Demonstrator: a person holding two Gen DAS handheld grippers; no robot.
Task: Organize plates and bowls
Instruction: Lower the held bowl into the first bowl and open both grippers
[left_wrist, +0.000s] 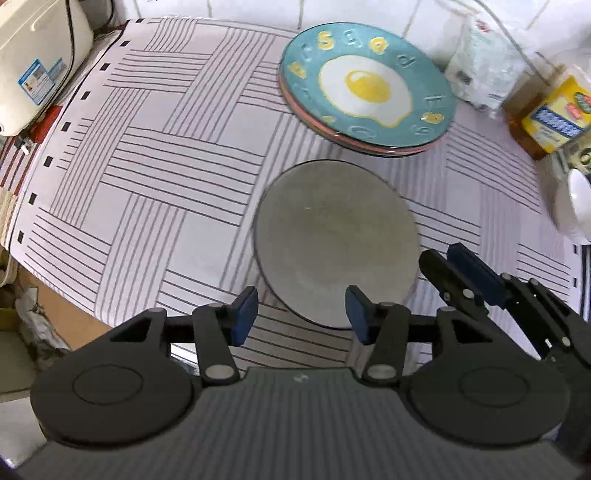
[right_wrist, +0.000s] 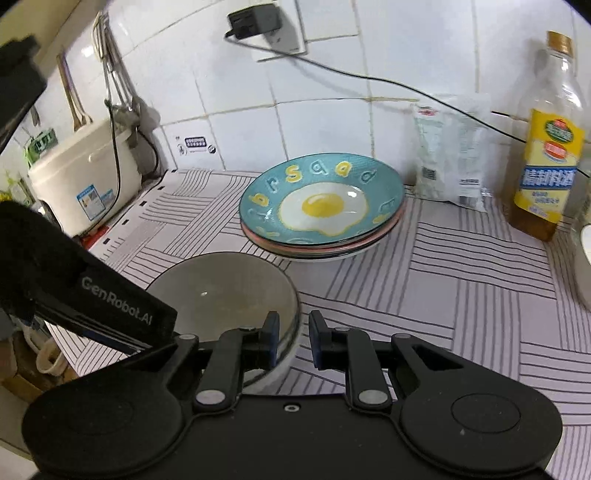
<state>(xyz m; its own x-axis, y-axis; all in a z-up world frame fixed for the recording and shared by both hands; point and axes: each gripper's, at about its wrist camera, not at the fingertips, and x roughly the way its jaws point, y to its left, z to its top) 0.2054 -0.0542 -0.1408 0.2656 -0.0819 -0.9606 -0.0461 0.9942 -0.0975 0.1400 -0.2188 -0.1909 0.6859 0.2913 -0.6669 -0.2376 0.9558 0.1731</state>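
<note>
**Grey bowl between two sets of tongs, plates stacked behind**

The left tongs (left_wrist: 301, 314) stand wide apart with nothing between the blue pads, hovering at the near rim of the grey bowl (left_wrist: 336, 240), which sits on the striped cloth of the worktop (left_wrist: 147, 177). The right tongs (right_wrist: 291, 338) are parted by a narrow gap that straddles the bowl's near right rim; the left pad lies over the inside of the bowl (right_wrist: 225, 291) and the right pad outside it, but whether either pad touches the rim cannot be told. In the left wrist view the right tongs (left_wrist: 443, 267) appear at the bowl's right edge.

Just behind the bowl stands the stack of plates (right_wrist: 321, 206), the top one teal with a fried-egg picture and raised letters, pink and dark rims showing beneath it. A white rice cooker (right_wrist: 81, 184) stands at the far left by the tiled wall, a plastic packet (right_wrist: 450, 151) leans on the wall right of the stack, and an oil bottle (right_wrist: 546, 147) stands further right, with a white vessel (left_wrist: 576, 206) at the right edge
</note>
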